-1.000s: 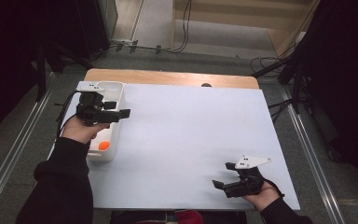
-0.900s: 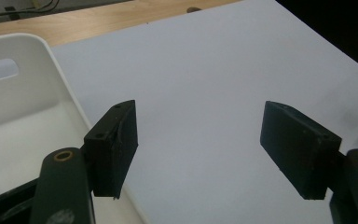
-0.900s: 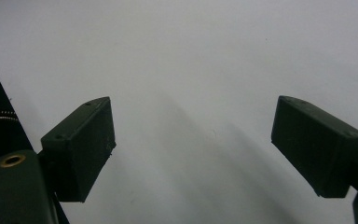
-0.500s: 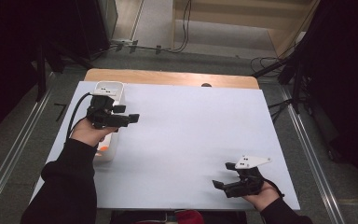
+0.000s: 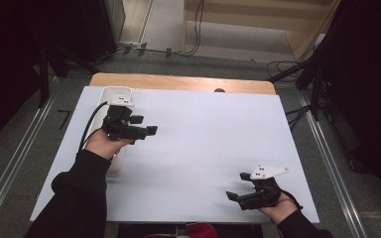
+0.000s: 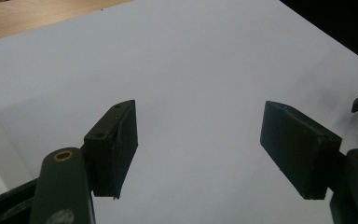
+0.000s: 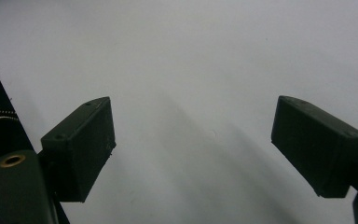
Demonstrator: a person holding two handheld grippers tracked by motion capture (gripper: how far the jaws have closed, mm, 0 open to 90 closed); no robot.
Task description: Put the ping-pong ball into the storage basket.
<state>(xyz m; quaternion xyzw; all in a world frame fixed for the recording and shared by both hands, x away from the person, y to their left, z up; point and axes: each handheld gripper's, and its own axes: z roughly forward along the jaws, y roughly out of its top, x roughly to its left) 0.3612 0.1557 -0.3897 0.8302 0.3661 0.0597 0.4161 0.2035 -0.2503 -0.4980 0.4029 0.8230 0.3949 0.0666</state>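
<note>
**Item 1. Table [image 5: 178, 82].** Wooden top, with a bare strip along the far edge. The rest lies under a white sheet [image 5: 203, 148] with nothing loose on its middle.

**Item 2. White container [image 5: 116, 94].** A long tray at the sheet's left edge, running near to far. Its far end is exposed and its middle is covered by the left hand, so the contents cannot be read. This is the object nearest the work.

**Item 3. Left hand [image 5: 101, 144], sleeved.** It is held over the container with the wrist level. It carries the left gripper [image 5: 144, 125], which points right, out over bare sheet. The jaws are spread with nothing between them, as the left gripper view confirms [image 6: 198, 140]. The cable [image 5: 92, 121] loops off to the left.

**Item 4. Right hand [image 5: 278, 206].** It is low at the near right corner, well apart from the container. The right gripper [image 5: 238, 187] points left, with the jaws wide and empty [image 7: 193, 144] and the grey plate [image 5: 268, 172] on top.

**Hazards, as judged.**
- The left forearm sits across the tray, so a drop of the wrist or a drag of the cable could nudge or tip it off the table's left side.
- The gripper faces away from the tray, so a reach into it requires turning back. A hasty swing could strike the rim.
- The thin sheet may ruck under a sliding jaw.
</note>
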